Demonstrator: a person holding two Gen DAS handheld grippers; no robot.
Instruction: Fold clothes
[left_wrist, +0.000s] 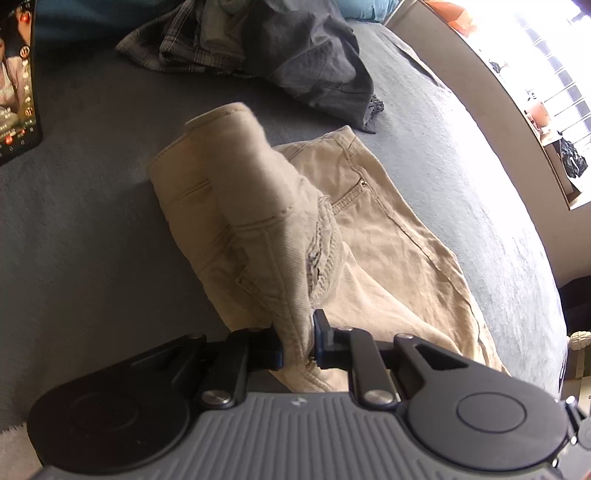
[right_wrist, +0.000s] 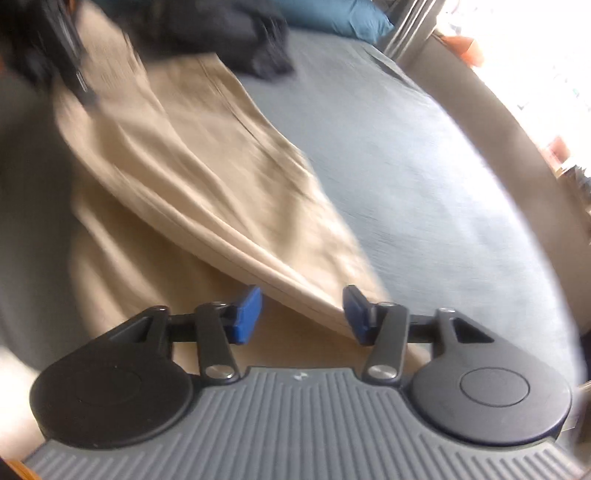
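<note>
Beige trousers (left_wrist: 369, 236) lie spread on a grey bed cover (left_wrist: 461, 184), with one part lifted and rolled toward the camera. The left gripper (left_wrist: 298, 343) is clamped on a thick bunched fold of that fabric near a seam, its jaws nearly together with cloth pressed between the pads. The right gripper (right_wrist: 303, 314) stands about half open over a long folded edge of the trousers (right_wrist: 207, 206); the edge passes between the blue pads, but neither appears to press on it, though motion blur makes contact hard to judge.

Risks from this state:
- With only one grip, pulling the left side could drag the whole garment across the cover and skew the fold.
- The bunched pinch may take in uneven layers, so one could slip out.
- If the right jaws close off the edge, they may catch the bed cover too.
- A pile of dark clothes (left_wrist: 295, 48) lies near and could be snagged.
</note>
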